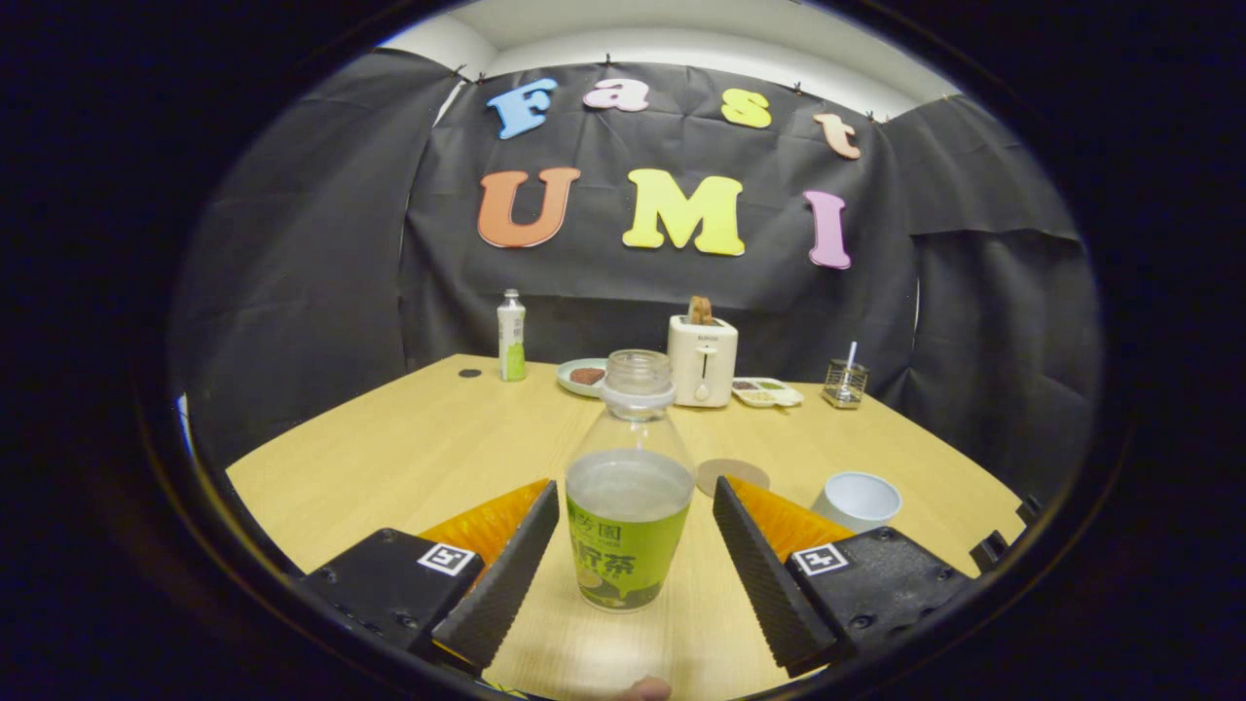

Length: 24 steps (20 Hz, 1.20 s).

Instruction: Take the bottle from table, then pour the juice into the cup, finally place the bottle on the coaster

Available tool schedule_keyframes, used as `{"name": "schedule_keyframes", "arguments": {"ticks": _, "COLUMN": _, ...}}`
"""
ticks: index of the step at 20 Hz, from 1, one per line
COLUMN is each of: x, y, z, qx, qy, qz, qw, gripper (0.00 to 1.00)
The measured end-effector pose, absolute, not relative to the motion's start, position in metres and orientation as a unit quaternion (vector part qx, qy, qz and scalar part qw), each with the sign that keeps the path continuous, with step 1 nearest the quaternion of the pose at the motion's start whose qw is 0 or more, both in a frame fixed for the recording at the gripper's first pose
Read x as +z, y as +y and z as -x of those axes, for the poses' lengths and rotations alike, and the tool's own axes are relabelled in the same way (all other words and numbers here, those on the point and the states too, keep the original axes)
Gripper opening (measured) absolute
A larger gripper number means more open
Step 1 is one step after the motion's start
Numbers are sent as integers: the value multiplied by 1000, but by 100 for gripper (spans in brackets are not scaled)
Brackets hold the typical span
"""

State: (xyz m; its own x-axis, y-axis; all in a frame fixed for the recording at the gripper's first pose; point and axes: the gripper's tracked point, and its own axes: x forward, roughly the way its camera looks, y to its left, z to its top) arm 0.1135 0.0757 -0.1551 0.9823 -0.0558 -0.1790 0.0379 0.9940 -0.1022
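The tool [628, 565] stands wide open, gripping nothing; the uncapped bottle [628, 506] stands upright between its fingers on the counter [409, 448]. Cup [857, 501] at two o'clock, coaster [732, 476] nearer one.

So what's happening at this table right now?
A person is holding a hand-held claw, and its fingers stand open on either side of a capless juice bottle upright on the wooden table, not yet gripping it. Beyond the fingers lie a round coaster and an empty white cup, where the juice is meant to go.
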Motion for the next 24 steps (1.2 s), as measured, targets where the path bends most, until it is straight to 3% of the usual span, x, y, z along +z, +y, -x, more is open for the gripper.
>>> {"name": "schedule_keyframes", "arguments": {"ticks": 6, "x": -174, "y": 78, "z": -134, "qx": -42, "qy": 102, "qz": 59, "qw": 992, "gripper": 100}}
{"name": "schedule_keyframes", "arguments": {"ticks": 10, "x": -167, "y": 73, "z": -133, "qx": -54, "qy": 93, "qz": 62, "qw": 992, "gripper": 80}}
{"name": "schedule_keyframes", "arguments": {"ticks": 24, "x": -107, "y": 83, "z": -115, "qx": 39, "qy": 71, "qz": -88, "qw": 993, "gripper": 80}}
